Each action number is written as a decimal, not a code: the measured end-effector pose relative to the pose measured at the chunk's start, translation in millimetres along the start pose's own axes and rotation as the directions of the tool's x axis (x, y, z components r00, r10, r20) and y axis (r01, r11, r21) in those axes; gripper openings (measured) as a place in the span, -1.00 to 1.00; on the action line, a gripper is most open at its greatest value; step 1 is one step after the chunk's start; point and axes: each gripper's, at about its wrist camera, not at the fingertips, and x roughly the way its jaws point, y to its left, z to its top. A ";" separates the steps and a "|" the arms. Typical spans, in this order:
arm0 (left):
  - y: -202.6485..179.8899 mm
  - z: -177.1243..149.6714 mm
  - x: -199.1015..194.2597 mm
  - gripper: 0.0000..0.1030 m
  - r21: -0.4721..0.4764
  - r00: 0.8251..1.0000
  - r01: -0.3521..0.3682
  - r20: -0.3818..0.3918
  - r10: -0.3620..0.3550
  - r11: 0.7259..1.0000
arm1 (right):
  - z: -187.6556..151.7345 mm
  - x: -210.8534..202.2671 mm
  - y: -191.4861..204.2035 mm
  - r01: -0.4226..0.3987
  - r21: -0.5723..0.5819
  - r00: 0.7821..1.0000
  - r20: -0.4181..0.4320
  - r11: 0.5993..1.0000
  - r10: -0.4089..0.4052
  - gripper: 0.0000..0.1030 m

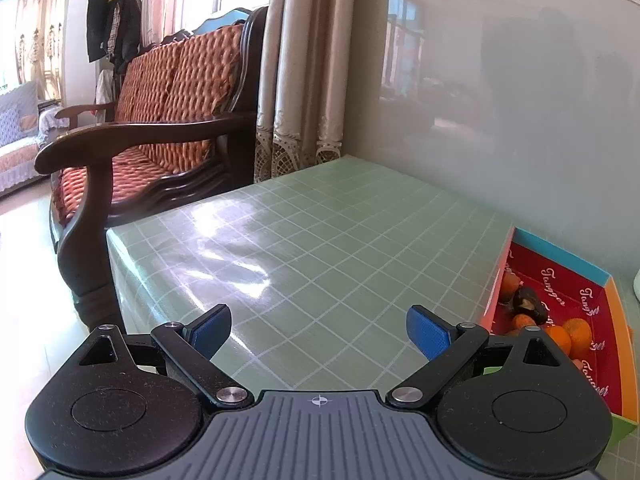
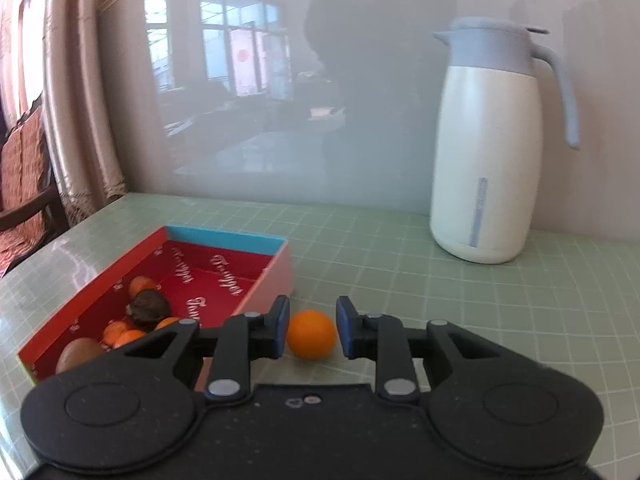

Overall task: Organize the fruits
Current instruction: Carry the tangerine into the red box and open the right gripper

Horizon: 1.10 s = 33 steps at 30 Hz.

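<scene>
Mostly done, judging by the box (image 2: 276,268): several small oranges (image 2: 120,334) and brown fruits (image 2: 148,306) already inside. Left outside, one orange (image 2: 311,334) on the green surface (image 2: 400,280), just beside the box wall. Bracketed by the right gripper (image 2: 312,326), fingers (image 2: 282,322) apart, not yet touching. Left gripper (image 1: 319,330) spread wide, holding nothing.

Table (image 2: 440,280) is covered with a green grid cloth. A red box (image 2: 224,276) is set at its left, near the wall. One orange (image 2: 311,334) is seen just beside the box's right wall. A jug (image 2: 484,152) stands back right, upright.
</scene>
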 end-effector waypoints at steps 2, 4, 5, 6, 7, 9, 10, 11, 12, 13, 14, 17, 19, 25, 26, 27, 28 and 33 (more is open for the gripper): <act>-1.5 -0.6 -1.6 0.82 0.006 1.000 -0.001 0.003 0.001 1.000 | -3.1 6.9 -2.1 -0.002 0.013 1.000 -0.031 1.000 0.002 -0.52; -1.7 -0.8 -3.7 0.82 0.011 1.000 0.000 0.012 0.000 1.000 | -5.5 9.0 -8.8 0.001 0.043 0.999 -0.043 0.999 0.001 -0.47; -1.5 -0.9 -3.9 0.82 0.009 1.000 0.000 0.013 0.000 1.000 | -5.4 10.2 -12.6 0.004 0.057 0.999 -0.050 0.998 -0.001 -0.45; -0.4 -1.0 -3.9 0.82 0.005 1.000 0.001 0.012 -0.002 1.000 | -4.7 13.0 -18.8 0.002 0.081 0.998 -0.063 0.997 0.003 -0.36; 0.3 -1.0 -3.3 0.82 0.002 1.000 0.003 0.009 -0.003 1.000 | -6.2 14.7 -24.3 0.001 0.110 0.998 -0.069 0.994 0.007 -0.35; 1.8 -0.3 -0.8 0.82 -0.005 1.000 0.007 0.001 -0.007 1.000 | -7.2 20.9 -36.5 -0.011 0.178 0.996 -0.090 0.984 0.028 -0.34; 2.1 0.0 1.0 0.82 -0.007 1.000 0.008 -0.003 -0.008 1.000 | -7.2 25.1 -41.2 -0.008 0.205 0.995 -0.100 0.979 0.029 -0.30; 2.2 0.2 2.2 0.82 -0.010 1.000 0.011 -0.007 -0.011 1.000 | -7.7 28.3 -44.0 -0.007 0.221 0.994 -0.107 0.975 0.031 -0.23; 2.6 0.4 3.3 0.83 -0.013 1.000 0.014 -0.010 -0.014 1.000 | -7.7 32.0 -45.9 -0.006 0.232 0.992 -0.118 0.973 0.035 0.07; 3.0 0.5 4.2 0.83 -0.015 1.000 0.016 -0.013 -0.016 1.000 | -9.2 34.1 -46.1 0.002 0.235 0.992 -0.121 0.972 0.028 0.53; 3.1 0.7 5.5 0.83 -0.016 1.000 0.019 -0.018 -0.019 1.000 | -10.3 34.6 -44.4 0.012 0.230 0.993 -0.120 0.973 0.016 0.68; 3.5 0.4 7.3 0.83 -0.023 0.999 0.022 -0.026 -0.022 1.000 | -10.7 33.4 -35.8 0.003 0.192 0.995 -0.102 0.981 0.017 0.61; 3.6 0.6 8.0 0.83 -0.030 0.999 0.025 -0.031 -0.026 0.999 | -10.6 35.7 -28.9 0.031 0.133 0.995 -0.103 0.991 -0.017 0.42; 0.9 -0.9 7.2 0.83 -0.018 0.999 0.029 -0.023 -0.029 0.999 | -12.3 41.9 -22.7 0.048 0.069 0.993 -0.111 0.996 -0.041 -0.08; 0.4 -0.8 7.1 0.83 -0.017 0.999 0.029 -0.022 -0.029 0.999 | -12.6 42.9 -22.5 0.044 0.069 0.993 -0.113 0.997 -0.036 -0.08; -0.4 -1.0 7.5 0.83 -0.014 0.999 0.029 -0.023 -0.029 0.999 | -13.4 43.6 -22.5 0.039 0.075 0.993 -0.116 0.996 -0.030 -0.08; -0.8 -1.1 7.9 0.83 -0.012 0.999 0.029 -0.025 -0.030 1.000 | -14.3 45.0 -22.0 0.033 0.080 0.992 -0.125 0.996 -0.022 -0.08; -1.1 -1.0 7.6 0.83 -0.011 0.999 0.028 -0.024 -0.028 1.000 | -19.5 48.7 -17.4 0.024 0.076 0.989 -0.144 0.997 -0.013 -0.27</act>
